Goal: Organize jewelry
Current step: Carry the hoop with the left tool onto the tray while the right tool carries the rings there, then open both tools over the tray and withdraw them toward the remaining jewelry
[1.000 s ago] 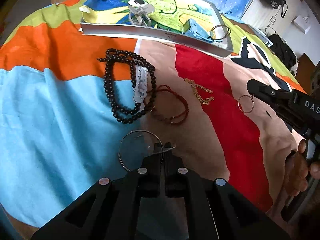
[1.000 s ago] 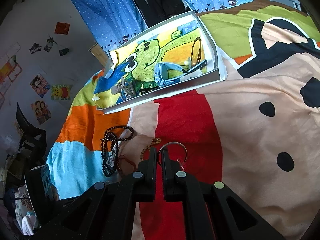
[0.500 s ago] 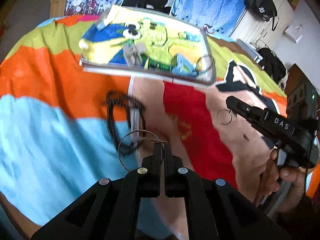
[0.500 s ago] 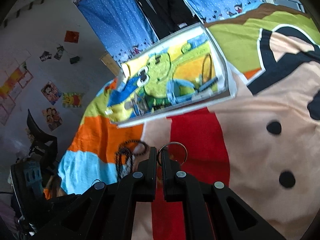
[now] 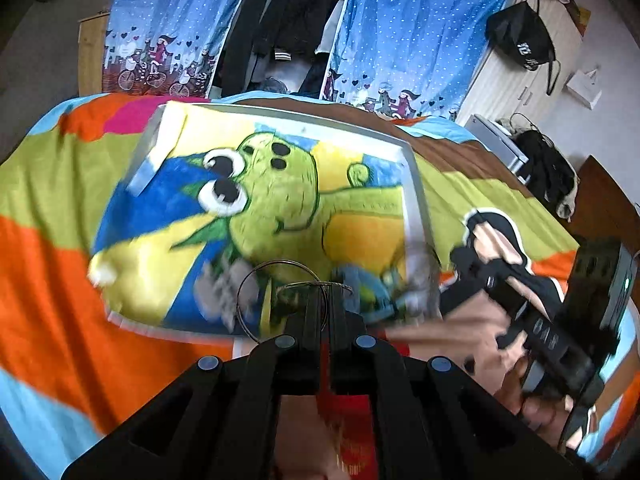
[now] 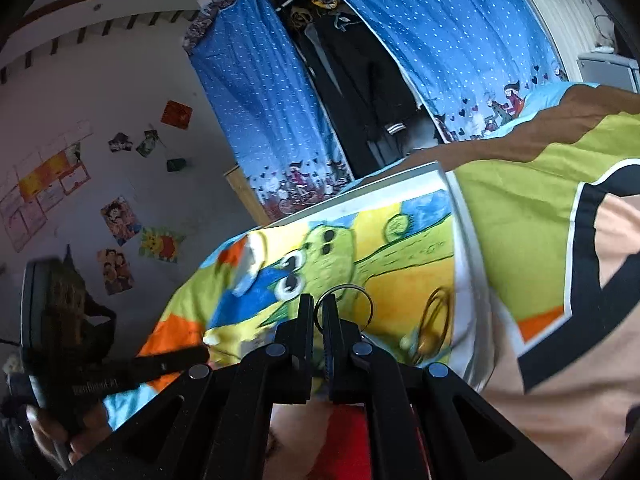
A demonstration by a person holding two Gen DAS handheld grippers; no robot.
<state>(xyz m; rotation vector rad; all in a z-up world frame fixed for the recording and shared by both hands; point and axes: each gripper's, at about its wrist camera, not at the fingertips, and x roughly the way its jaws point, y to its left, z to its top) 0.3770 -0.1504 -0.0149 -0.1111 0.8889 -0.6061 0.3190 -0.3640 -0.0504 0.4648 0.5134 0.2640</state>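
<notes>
Two rings are seen, one pinched in each gripper. From the left wrist view, the left gripper [image 5: 325, 300] is clenched on a thin wire hoop [image 5: 256, 300], which is gripped at its right edge and held in the air in front of the near part of the tray [image 5: 416, 196]. The tray, lined with a green cartoon picture, is laid on the multicoloured bedspread [image 5: 48, 264]. Some blurred items are seen along the tray's near edge, but they cannot be told apart. The right gripper [image 5: 460, 258] is seen at the right, held by a hand [image 5: 532, 404], with its tip near the tray's right corner.

From the right wrist view, the right gripper [image 6: 316, 312] is closed on a small silver ring [image 6: 348, 304], which is held above the tray [image 6: 466, 264]. A gold-coloured bangle [image 6: 434, 320] is seen lying in the tray near its right rim. The left gripper [image 6: 176, 358] is seen at lower left, pointed toward the tray. Blue dotted curtains [image 6: 264, 92] are hung behind the bed.
</notes>
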